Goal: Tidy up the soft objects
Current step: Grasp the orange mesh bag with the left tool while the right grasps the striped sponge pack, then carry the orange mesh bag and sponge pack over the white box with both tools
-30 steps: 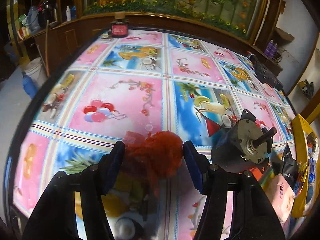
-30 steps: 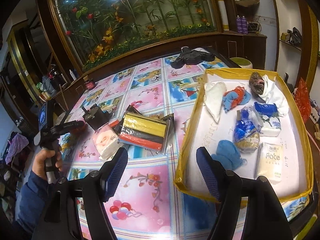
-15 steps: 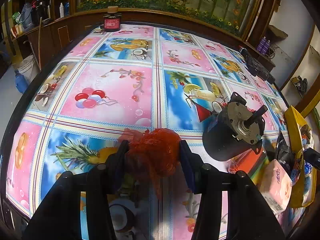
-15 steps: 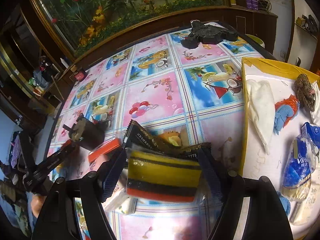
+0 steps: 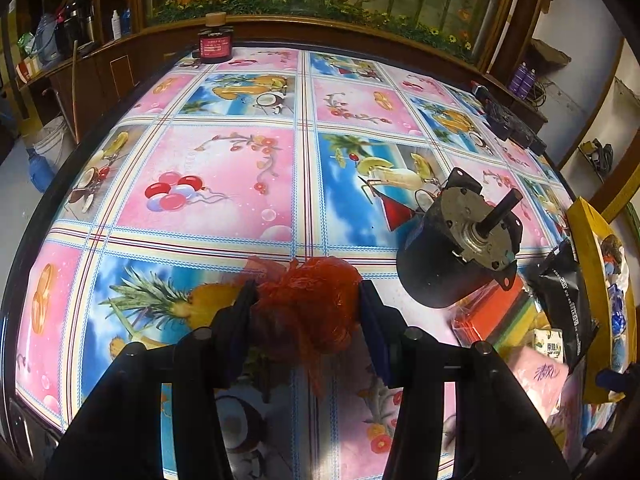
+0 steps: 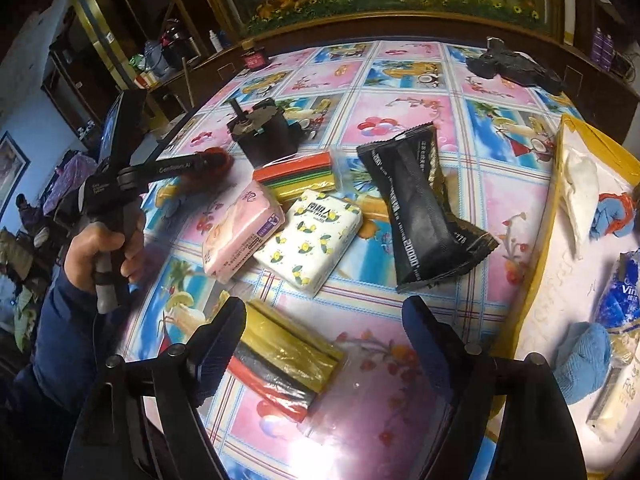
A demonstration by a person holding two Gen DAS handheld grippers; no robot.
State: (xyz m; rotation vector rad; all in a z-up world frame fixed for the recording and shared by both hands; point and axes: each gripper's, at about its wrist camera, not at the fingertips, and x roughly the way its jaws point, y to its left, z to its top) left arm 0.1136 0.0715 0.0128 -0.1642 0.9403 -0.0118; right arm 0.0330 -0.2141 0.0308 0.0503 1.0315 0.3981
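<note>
My left gripper is shut on a red mesh puff over the patterned tablecloth; it also shows in the right wrist view. My right gripper is open, with a striped yellow, black and red sponge pack lying on the table beside its left finger. A pink tissue pack, a white lemon-print tissue pack and a black pouch lie ahead. The yellow-rimmed tray at the right holds several soft things, among them a blue cloth.
A black motor with a shaft stands right of the left gripper, next to a coloured sponge stack. A dark jar and a black device sit at the far table edge.
My left gripper has closed on the red puff. My right gripper moved from the tray toward the striped sponge pack, which now lies on the table nearer the tray.
</note>
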